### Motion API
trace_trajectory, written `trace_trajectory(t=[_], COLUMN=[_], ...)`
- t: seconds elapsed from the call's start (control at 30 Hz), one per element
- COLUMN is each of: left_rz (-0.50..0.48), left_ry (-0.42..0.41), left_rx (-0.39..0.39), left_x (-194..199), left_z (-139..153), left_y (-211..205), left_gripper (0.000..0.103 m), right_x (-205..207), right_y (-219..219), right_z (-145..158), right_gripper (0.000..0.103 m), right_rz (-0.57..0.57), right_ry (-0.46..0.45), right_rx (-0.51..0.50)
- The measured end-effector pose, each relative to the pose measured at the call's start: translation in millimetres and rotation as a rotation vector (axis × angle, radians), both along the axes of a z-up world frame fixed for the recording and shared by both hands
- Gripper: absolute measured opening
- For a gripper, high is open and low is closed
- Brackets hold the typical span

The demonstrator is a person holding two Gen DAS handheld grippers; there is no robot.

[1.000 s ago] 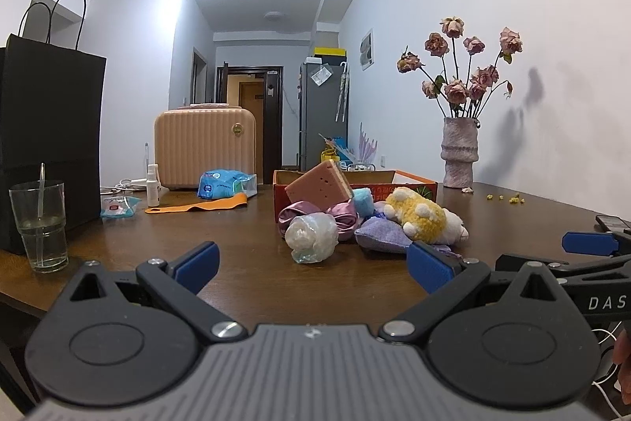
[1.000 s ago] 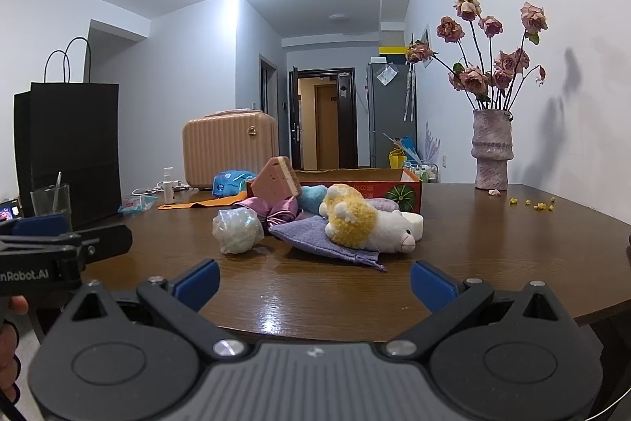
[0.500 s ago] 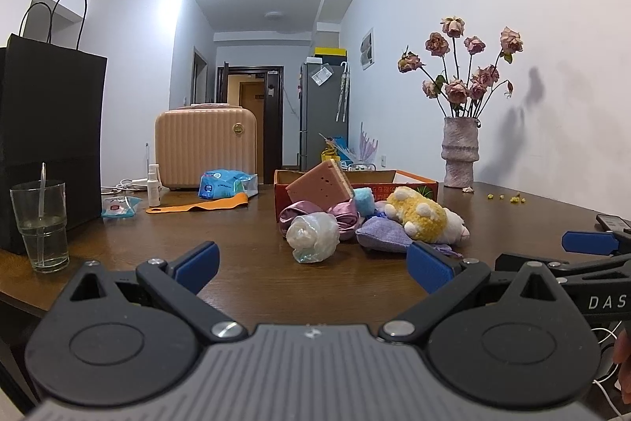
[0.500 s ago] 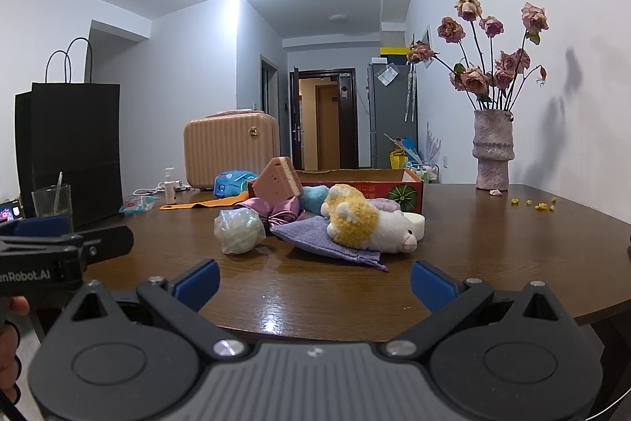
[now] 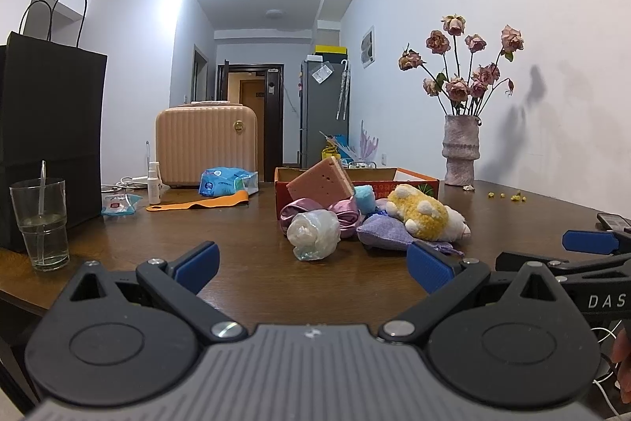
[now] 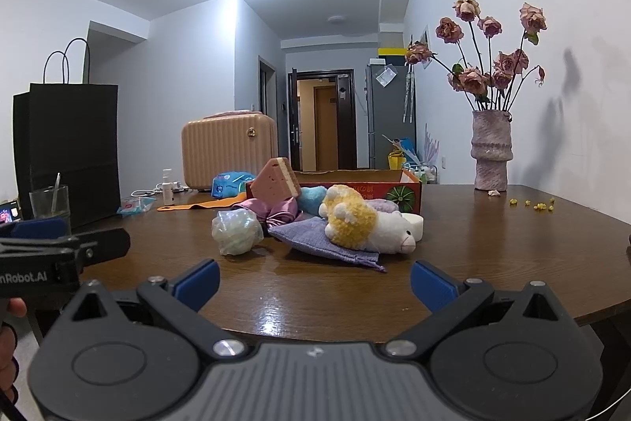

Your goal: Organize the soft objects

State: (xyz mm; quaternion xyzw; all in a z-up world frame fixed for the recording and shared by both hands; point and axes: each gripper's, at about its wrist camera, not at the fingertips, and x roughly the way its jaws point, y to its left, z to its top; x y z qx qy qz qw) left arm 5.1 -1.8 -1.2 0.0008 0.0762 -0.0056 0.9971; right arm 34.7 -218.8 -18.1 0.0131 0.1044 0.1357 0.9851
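A pile of soft things lies mid-table in front of a red cardboard box (image 5: pixel 414 184) (image 6: pixel 370 190). It holds a pink sponge (image 5: pixel 318 182) (image 6: pixel 276 180), a pale mesh puff (image 5: pixel 313 234) (image 6: pixel 236 233), a yellow-and-white plush sheep (image 5: pixel 426 217) (image 6: pixel 366 225), a lilac pouch (image 5: pixel 384 235) (image 6: pixel 315 237), pink satin scrunchies (image 5: pixel 299 212) (image 6: pixel 282 214) and a blue pompom (image 5: pixel 364 196) (image 6: pixel 311 198). My left gripper (image 5: pixel 311 263) is open at the near table edge, short of the pile. My right gripper (image 6: pixel 313 281) is open too, holding nothing.
A glass of water (image 5: pixel 41 223) and a black paper bag (image 5: pixel 51 137) stand at the left. Behind are a beige case (image 5: pixel 205 145), a blue wipes pack (image 5: pixel 226 182), an orange strap (image 5: pixel 197 203) and a small bottle (image 5: pixel 154 184). A vase of dried roses (image 5: pixel 461 152) stands back right.
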Motion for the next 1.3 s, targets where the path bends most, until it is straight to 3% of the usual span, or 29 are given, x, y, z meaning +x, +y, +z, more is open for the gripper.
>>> trace_trajectory(t=[0.77, 0.87, 1.07, 1.3], left_rz=[0.002, -0.033, -0.014, -0.049], left_ry=[0.001, 0.004, 0.017, 0.159], left_rx=[-0.002, -0.006, -0.001, -0.075], left_x=[0.5, 10.2, 86.1, 191.4], left_z=[-2.1, 2.4, 20.1, 24.1], left_y=[-0.4, 3.6, 25.1, 55.6], left_gripper=[0.103, 0.103, 0.103, 0.103], right_x=[0.3, 5.5, 64.7, 169.8], right_y=[-0.5, 0.7, 18.8, 39.7], right_z=[-0.5, 1.8, 12.9, 36.0], right_gripper=[0.103, 0.103, 0.103, 0.096], right_rz=[0.003, 0.013, 0.065, 0.134], right_ry=[-0.003, -0.006, -0.036, 0.016], right_rx=[0.001, 0.003, -0.041, -0.038])
